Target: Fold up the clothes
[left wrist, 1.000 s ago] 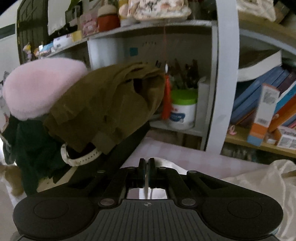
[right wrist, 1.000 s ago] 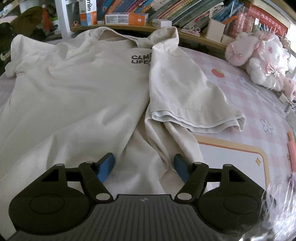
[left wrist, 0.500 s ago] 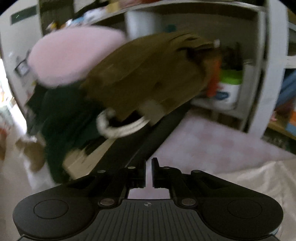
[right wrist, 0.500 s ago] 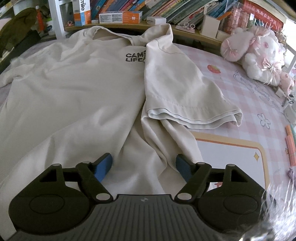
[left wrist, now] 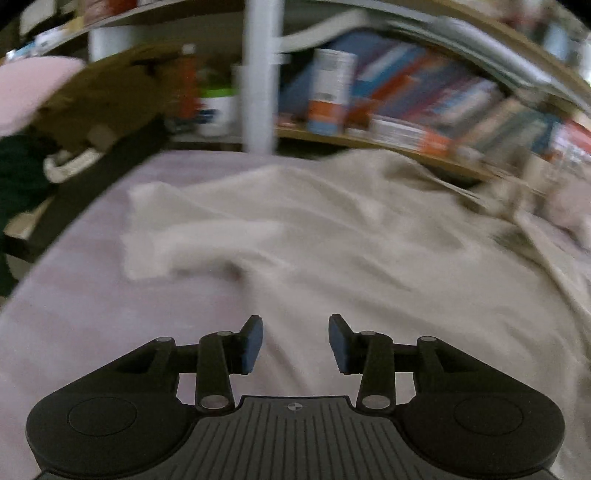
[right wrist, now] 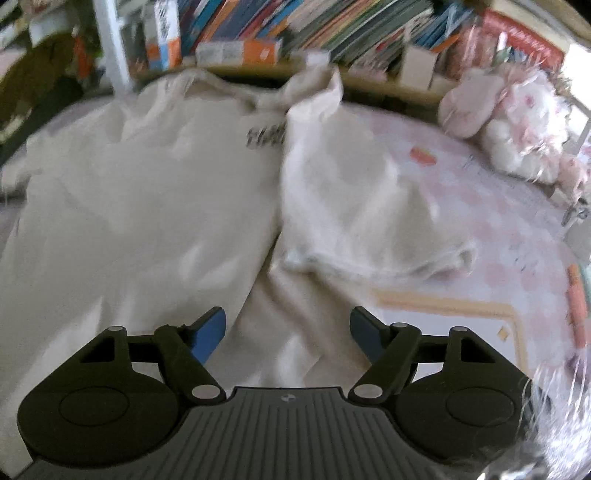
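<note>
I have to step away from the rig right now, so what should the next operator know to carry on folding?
Left gripper: open, empty, over the cream T-shirt near its left side.
Right gripper: open, empty, over the shirt's lower right part.
Shirt lies front up on the pink checked tablecloth, collar toward the bookshelf.
Done: right sleeve and side folded in over the body.
Left: left sleeve is spread out; fold that side in, then fold the shirt along its length.
</note>
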Tool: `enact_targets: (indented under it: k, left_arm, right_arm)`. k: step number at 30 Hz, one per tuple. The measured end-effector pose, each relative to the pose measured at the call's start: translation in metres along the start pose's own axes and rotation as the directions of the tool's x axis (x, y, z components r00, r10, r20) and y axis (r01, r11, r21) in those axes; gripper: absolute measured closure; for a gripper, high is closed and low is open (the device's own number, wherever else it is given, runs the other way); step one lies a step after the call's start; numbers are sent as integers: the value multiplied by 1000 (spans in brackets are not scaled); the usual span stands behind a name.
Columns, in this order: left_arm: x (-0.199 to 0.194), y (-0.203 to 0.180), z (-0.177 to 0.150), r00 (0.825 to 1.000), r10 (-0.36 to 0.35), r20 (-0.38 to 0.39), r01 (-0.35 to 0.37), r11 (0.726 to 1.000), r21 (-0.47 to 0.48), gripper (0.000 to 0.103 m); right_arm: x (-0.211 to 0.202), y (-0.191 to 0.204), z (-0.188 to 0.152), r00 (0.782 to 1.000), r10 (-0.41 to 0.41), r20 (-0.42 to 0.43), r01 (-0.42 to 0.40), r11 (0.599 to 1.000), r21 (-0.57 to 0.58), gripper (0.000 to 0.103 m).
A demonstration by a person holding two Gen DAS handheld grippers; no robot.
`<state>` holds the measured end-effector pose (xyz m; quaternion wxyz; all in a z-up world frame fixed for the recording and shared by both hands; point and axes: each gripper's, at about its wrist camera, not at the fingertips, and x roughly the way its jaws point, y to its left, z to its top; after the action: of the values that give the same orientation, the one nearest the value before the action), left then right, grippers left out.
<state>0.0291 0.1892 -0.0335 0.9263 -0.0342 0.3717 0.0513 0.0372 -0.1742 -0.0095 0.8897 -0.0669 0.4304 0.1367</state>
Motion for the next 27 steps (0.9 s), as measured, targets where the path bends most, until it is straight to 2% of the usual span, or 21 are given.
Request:
enact_targets:
  k: [2, 5, 7, 8, 9, 11, 14, 15, 17, 22, 27]
  left_arm:
    - [-11, -28, -16, 999, -38, -3, 38, 998, 50, 63]
    - [-26, -68, -40, 996, -92, -14, 93, 988, 126, 63]
    - [-28, -80, -46, 996, -89, -28, 93, 981, 173, 63]
    - [-29, -85, -49, 996, -81, -26, 84, 978, 191, 56]
    - [-30, -87, -51, 998, -67, -16, 69, 977, 201, 54]
    - [-31, -86, -54, 999, -51, -4, 51, 981, 188, 43]
    - [-30, -79, -56, 999, -47, -9, 48, 991, 123, 37]
    - [-30, -76, -56, 999, -48, -15, 49, 994, 100, 35]
    - [-31, -75, -58, 999, -33, -18, 35, 995, 96, 30]
    - [-32, -75, -60, 1000, -2, -23, 3, 998, 70, 24]
    - [-31, -74, -60, 999, 24, -23, -23, 999, 42, 16]
  right_arm:
    - [-4, -7, 8, 999, -10, 40, 10, 1000, -7, 32]
    - [-1, -7, 17, 998, -1, 61, 7, 995, -100, 46]
    - [7, -4, 21, 999, 16, 49, -9, 989, -151, 54]
    - [12, -3, 22, 999, 22, 40, -15, 986, -169, 58]
    - [18, -2, 22, 999, 23, 32, -17, 983, -182, 62]
    - [27, -2, 23, 999, 32, 16, -29, 980, -199, 68]
    - [34, -6, 24, 999, 42, -2, -42, 975, -219, 88]
    - [33, -9, 27, 999, 50, -1, -49, 975, -219, 91]
    - [27, -27, 37, 997, 74, 20, -69, 981, -184, 92]
    - [26, -102, 79, 994, -65, 92, 70, 996, -51, 95]
    - [29, -178, 119, 968, -213, 133, 202, 976, 86, 95]
